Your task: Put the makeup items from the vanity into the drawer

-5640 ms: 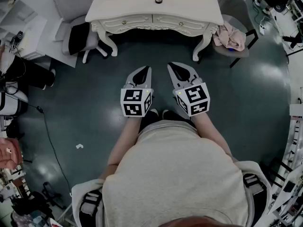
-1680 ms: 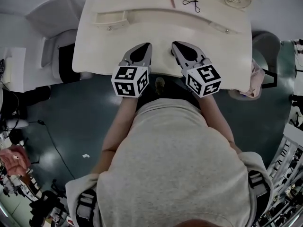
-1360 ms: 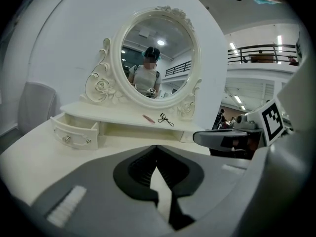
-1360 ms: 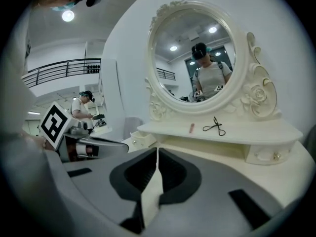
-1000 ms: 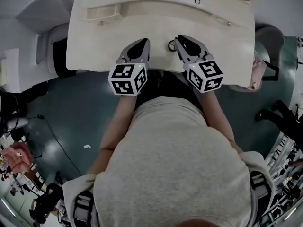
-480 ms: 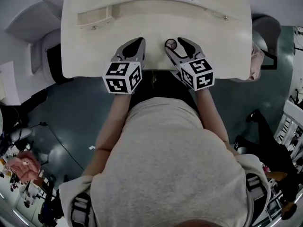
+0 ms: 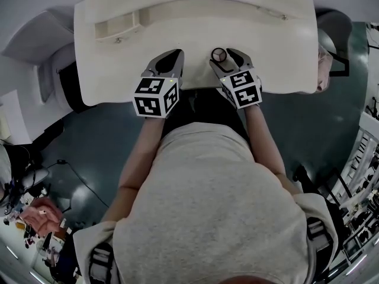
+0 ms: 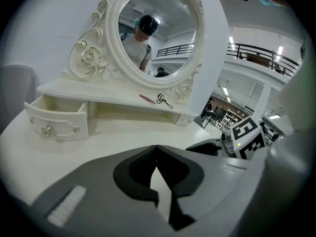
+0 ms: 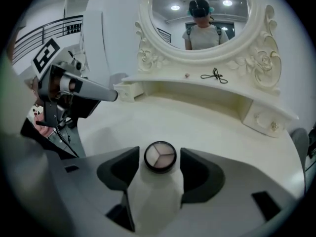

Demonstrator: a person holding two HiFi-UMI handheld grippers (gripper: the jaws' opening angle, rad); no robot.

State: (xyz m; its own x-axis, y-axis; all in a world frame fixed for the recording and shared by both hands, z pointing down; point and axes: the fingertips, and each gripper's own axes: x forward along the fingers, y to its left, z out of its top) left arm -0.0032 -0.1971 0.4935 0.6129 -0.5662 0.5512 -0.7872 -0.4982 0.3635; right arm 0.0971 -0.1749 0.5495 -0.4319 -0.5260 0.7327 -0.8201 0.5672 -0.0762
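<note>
A round black eyeshadow compact lies on the white vanity top, near its front edge. My right gripper stands open around it. Its jaws have just been opening, and the compact sits between them with a gap on each side. My left gripper is shut and empty, hovering over the tabletop to the left. On the raised shelf under the mirror lie a pink stick and an eyelash curler. The small left drawer is pulled open.
An oval mirror in a carved frame rises behind the shelf. A closed small drawer sits at the shelf's right end. A chair stands left of the vanity, and a stool with cloth on it stands to the right.
The person has walked up to the vanity. Over the last second the right gripper came down to the compact and its jaws spread around it. The left gripper has barely shifted.
</note>
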